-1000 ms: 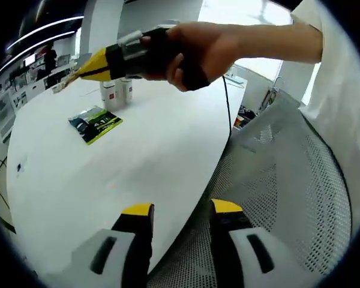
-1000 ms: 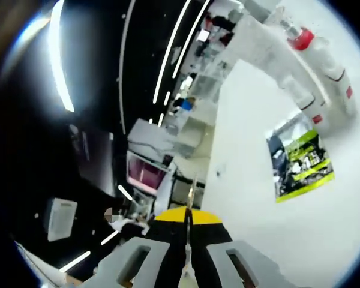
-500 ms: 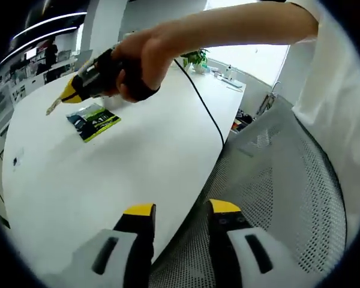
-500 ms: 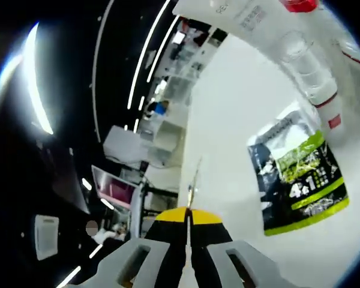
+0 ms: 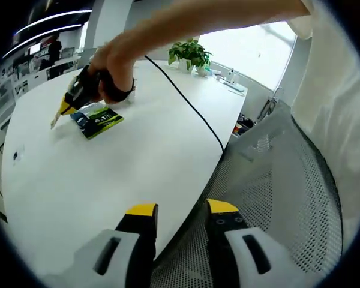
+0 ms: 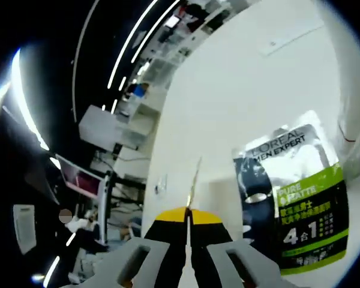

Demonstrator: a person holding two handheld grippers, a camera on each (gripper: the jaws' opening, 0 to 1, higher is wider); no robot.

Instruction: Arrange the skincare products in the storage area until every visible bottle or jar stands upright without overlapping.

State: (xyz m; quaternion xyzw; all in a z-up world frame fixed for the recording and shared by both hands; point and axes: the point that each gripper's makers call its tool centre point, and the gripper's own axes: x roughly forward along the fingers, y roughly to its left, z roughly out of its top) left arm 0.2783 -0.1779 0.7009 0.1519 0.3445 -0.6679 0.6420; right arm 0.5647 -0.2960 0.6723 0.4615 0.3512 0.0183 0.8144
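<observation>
A dark and lime-green face-mask sachet point(image 6: 294, 198) lies flat on the white table point(image 6: 240, 90). The side of a white bottle point(image 6: 352, 90) rises just past the sachet at the right edge. My right gripper point(image 6: 189, 213) hovers low beside the sachet, its jaws shut on a thin pale strip point(image 6: 195, 177) that juts out from between them. In the left gripper view a hand holds that right gripper point(image 5: 65, 108) at the far left of the table, right by the sachet point(image 5: 98, 120). My left gripper point(image 5: 182, 210) hangs open over the table's near edge, with nothing between its jaws.
A grey mesh chair point(image 5: 282, 198) stands against the table's right edge. A black cable point(image 5: 186, 99) runs across the tabletop point(image 5: 120, 168) to the hand. A potted plant point(image 5: 190, 54) stands at the far end. Shelves and monitors point(image 6: 108, 162) lie beyond the table.
The hand has carried the right gripper away to the left and down to the sachet. The sachet now looms much larger in the right gripper view. The left gripper has barely moved.
</observation>
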